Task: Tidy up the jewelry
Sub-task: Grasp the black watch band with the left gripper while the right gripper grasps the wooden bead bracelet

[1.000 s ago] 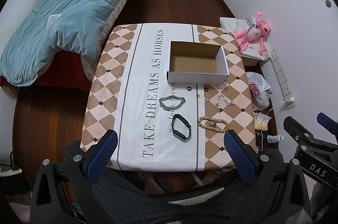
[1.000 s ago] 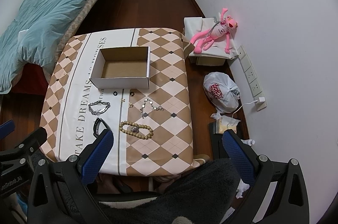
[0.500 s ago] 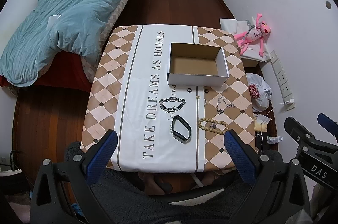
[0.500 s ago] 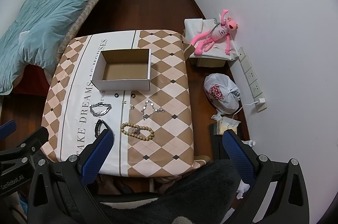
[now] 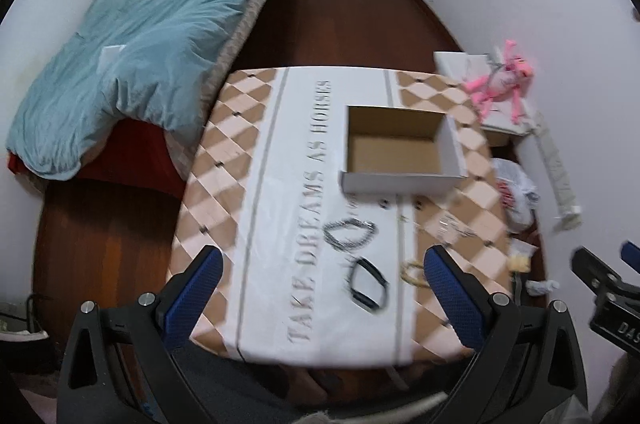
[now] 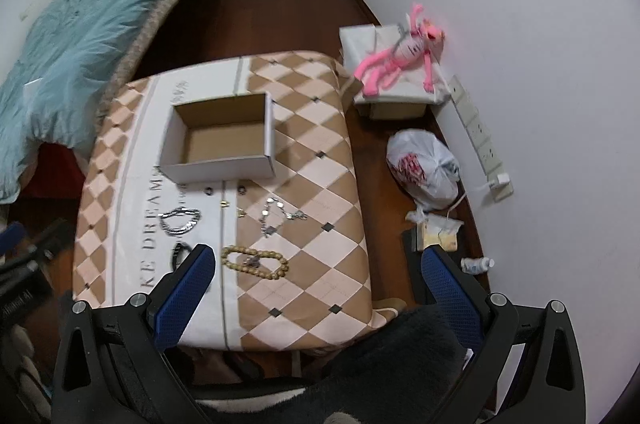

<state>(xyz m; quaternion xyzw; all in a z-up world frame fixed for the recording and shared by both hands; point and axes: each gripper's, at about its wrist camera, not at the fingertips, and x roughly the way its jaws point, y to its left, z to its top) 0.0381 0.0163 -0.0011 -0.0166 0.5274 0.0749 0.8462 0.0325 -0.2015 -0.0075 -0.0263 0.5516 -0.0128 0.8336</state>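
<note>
Both views have dropped nearer the box (image 6: 218,139); jaws wide; only right wrist shows beads (image 6: 255,262) whole (left blurred).

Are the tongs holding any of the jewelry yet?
No. Both the left tongs and right tongs are open and empty; the wooden bead bracelet lies on the table.

White walls (image 6: 500,3) surround me; dark wooden floor (image 5: 352,19), bed with rumpled blue duvet (image 5: 132,63) on my left.

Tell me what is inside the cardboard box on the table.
The cardboard box shows only its bare brown floor; no jewelry inside. Its near wall hides the strip of floor just behind it.
</note>
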